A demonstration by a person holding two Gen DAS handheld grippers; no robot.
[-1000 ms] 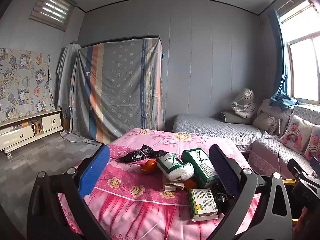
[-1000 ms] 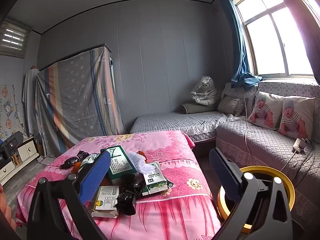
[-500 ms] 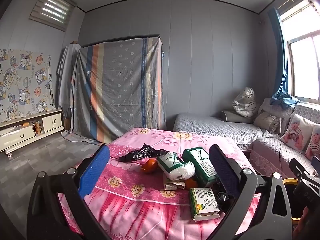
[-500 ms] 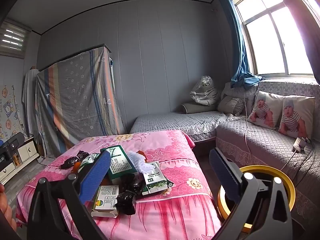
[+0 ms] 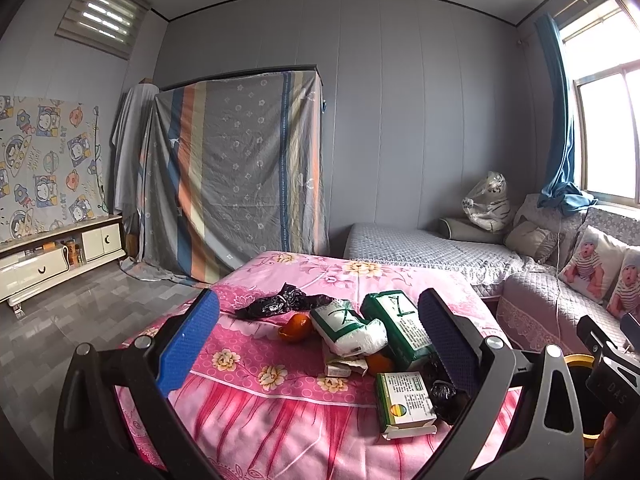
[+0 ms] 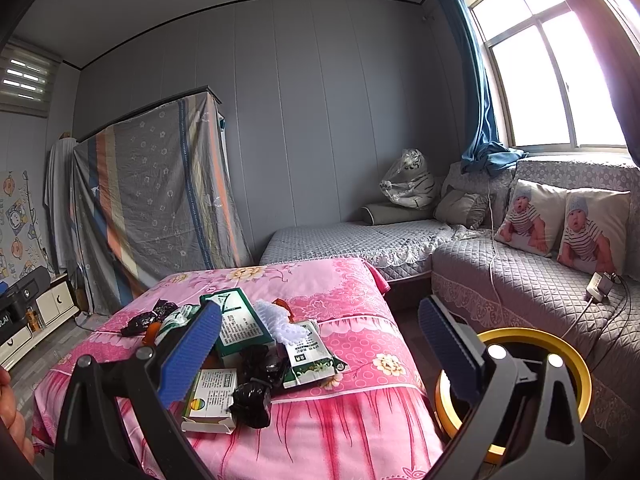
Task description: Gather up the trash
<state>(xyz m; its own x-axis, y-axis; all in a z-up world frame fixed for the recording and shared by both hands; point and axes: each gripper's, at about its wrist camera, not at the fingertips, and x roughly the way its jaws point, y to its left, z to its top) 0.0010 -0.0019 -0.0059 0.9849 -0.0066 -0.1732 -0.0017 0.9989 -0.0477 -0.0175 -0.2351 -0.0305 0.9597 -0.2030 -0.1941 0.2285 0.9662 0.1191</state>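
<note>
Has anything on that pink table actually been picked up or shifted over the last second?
Nothing has been picked up. The left claw has only eased a touch, so the pile sits slightly lower in its view. The right claw is unchanged. Both stay open and empty. The green packets, white box and black bags lie where they were.

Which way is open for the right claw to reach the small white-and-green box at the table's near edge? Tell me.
Probably yes, straight ahead: the open right claw faces the small box, nothing standing between; only a crumpled black bag touches its side.

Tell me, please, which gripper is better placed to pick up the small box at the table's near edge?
Probably the right gripper: its open jaws sit close over the small box, and the yellow-rimmed bin stands on its side.
</note>
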